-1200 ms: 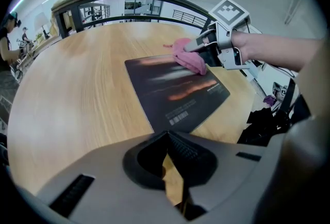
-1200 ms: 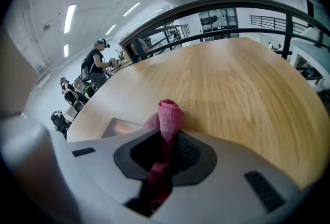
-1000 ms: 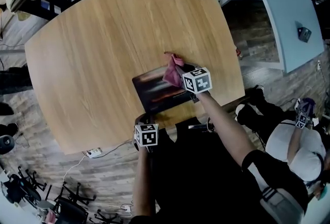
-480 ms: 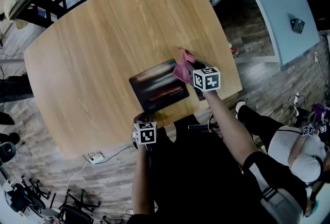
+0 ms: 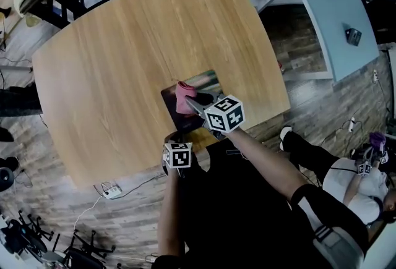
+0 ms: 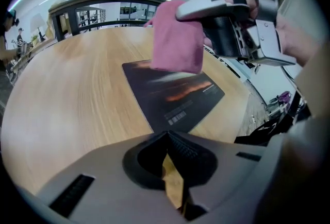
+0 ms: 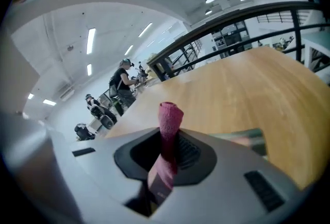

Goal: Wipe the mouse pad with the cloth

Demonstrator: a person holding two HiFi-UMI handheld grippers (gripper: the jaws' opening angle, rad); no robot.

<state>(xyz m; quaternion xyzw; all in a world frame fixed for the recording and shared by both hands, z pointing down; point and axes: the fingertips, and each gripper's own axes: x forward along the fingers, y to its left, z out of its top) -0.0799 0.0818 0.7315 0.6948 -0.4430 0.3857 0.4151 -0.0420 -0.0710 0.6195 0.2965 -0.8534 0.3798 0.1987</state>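
Since the pad [image 6: 175, 95] has to be wiped, it lies flat on the table [image 5: 124, 45], near the edge by the person. The pink cloth [image 6: 178, 37] hangs down over its far end and seems to touch it, so it can rub there. The right gripper [image 7: 167, 138] pinches the cloth tight between its jaws so it will not slip. The left gripper [image 6: 170, 161] sits back by the pad's near side, jaws almost together with nothing in them, out of the way.
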